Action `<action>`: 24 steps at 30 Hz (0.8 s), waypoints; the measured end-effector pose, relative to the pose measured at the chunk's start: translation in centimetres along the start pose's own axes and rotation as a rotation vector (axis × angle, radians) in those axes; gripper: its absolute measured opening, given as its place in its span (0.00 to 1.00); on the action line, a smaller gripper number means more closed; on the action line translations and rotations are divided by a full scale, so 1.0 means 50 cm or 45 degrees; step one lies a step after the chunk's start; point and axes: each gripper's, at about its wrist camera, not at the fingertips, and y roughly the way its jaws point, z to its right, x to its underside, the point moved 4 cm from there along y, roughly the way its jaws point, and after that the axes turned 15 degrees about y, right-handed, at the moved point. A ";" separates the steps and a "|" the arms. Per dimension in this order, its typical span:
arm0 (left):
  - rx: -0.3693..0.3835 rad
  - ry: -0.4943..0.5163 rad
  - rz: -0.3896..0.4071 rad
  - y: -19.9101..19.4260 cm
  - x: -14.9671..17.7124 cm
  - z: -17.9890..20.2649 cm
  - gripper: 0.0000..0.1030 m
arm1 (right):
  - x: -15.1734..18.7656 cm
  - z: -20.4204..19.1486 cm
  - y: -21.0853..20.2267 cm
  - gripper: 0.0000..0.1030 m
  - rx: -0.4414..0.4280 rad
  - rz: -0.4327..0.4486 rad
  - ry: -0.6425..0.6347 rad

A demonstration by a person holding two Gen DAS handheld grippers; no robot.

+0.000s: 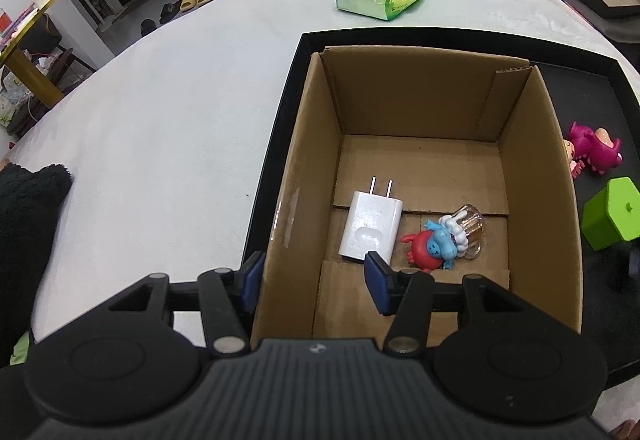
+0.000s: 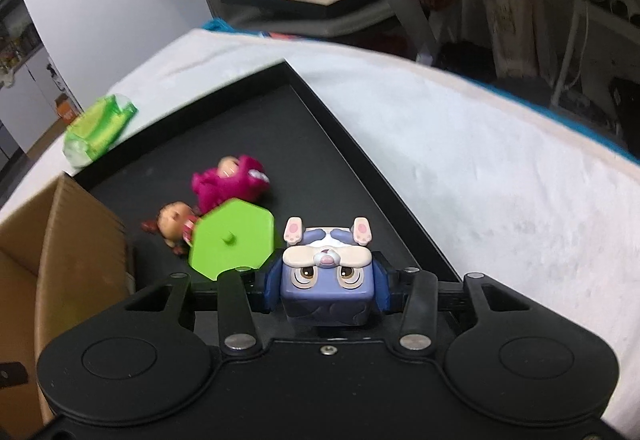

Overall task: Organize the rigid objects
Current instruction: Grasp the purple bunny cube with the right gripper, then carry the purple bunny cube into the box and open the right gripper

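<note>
My right hand-held gripper is clamped on a blue cube rabbit toy, one blue pad on each side face. The toy's face is turned up toward the camera and reads upside down, its ears pointing away from me along the fingers; it hangs over the black tray.

Just left of it on the tray stands a green hexagonal block, and beyond that lie a magenta figure and a small doll, both on their sides.

My left hand-held gripper is wide open and holds nothing, its fingers straddling the near left wall of the cardboard box. Inside lies a white charger, long axis running away from me, prongs pointing to the far wall. Beside it lie a red-and-blue figure and a clear amber piece, touching.
</note>
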 end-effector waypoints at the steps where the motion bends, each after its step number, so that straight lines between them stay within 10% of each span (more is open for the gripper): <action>1: 0.003 0.003 0.003 0.000 0.000 -0.001 0.51 | -0.003 -0.001 -0.003 0.42 -0.006 0.007 0.007; 24: 0.115 -0.018 0.124 -0.021 0.040 -0.036 0.36 | -0.011 -0.125 -0.100 0.42 -0.300 0.114 -0.063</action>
